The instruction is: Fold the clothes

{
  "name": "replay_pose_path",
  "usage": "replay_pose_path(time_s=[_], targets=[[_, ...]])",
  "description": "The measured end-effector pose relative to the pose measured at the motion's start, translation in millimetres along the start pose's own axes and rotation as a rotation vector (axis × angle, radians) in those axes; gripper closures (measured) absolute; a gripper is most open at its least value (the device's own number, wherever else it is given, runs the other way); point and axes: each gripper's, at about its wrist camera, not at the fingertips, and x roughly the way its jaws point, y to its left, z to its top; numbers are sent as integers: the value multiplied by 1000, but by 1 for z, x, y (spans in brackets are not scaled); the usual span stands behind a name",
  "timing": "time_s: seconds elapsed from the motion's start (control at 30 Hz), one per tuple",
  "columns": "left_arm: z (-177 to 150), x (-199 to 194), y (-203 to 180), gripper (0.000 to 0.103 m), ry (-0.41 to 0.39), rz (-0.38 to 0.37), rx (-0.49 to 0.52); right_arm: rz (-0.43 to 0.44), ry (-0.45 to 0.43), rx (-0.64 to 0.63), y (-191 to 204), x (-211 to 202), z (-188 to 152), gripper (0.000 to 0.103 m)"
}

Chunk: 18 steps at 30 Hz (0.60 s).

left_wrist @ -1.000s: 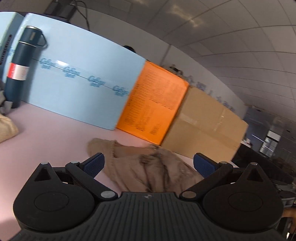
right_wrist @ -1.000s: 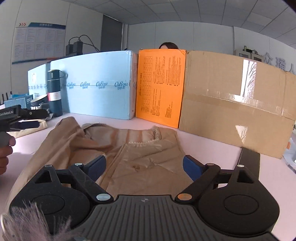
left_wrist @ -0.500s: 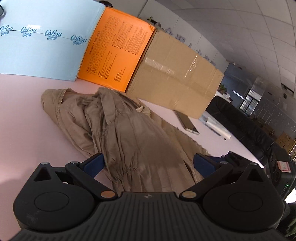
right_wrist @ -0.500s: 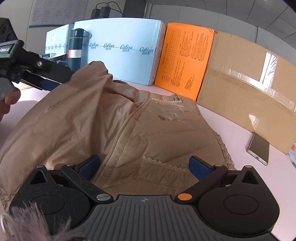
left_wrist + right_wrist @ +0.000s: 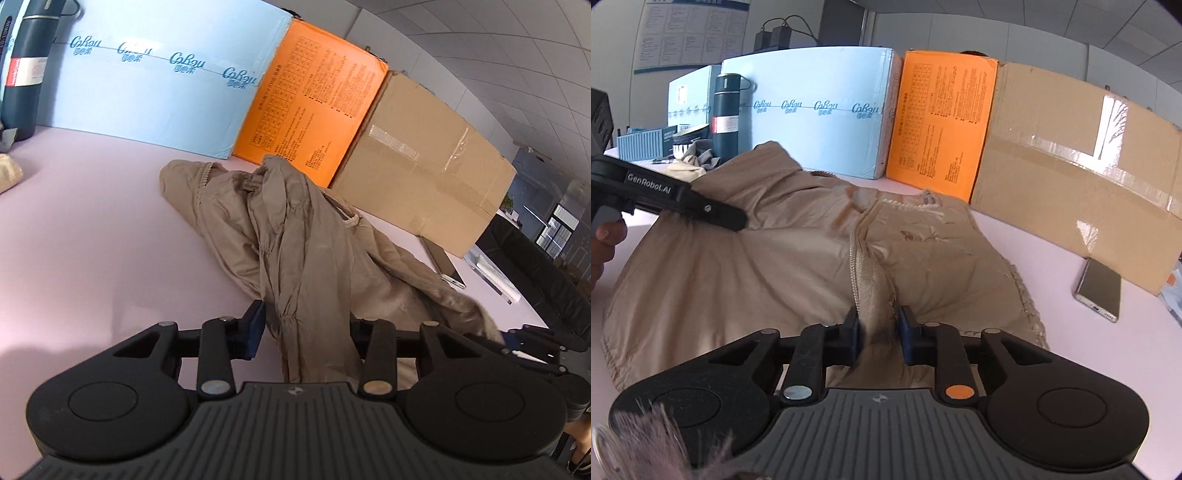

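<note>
Tan quilted zip-up jacket (image 5: 812, 258) is pinched at once by left gripper (image 5: 303, 332) and right gripper (image 5: 877, 332), both clamped on fabric, apparently to lift and spread it for folding.

Along the far side of the counter (image 5: 92, 236) we see a wall of boxes: a light blue box (image 5: 820, 107), an orange box (image 5: 938, 122) and a cardboard box (image 5: 1071, 173), side by side with no gap to pass through. The tan jacket (image 5: 775, 258) covers the middle of the counter and nearly reaches the boxes. At the far left a dark flask (image 5: 726, 114) stands upright among small clutter. To our right a phone (image 5: 1099, 290) lies flat just before the cardboard box, apart from the jacket's hem. We find bare counter left of the jacket in the left wrist view, and right of it around the phone.
</note>
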Motion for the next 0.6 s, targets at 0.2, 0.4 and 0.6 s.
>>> replay_pose_path(time_s=[0.2,0.4,0.6], targets=[[3,-4,17,67,-19,5,-72,-235,-114,325,-85,-27,-6,89],[5,-9,15,66,-53,19,-58,-402,-47,588,-156,-40,-57,87],[25,-25,13,66,-132,28,-56,-235,7,727,-166,-43,-79,82]])
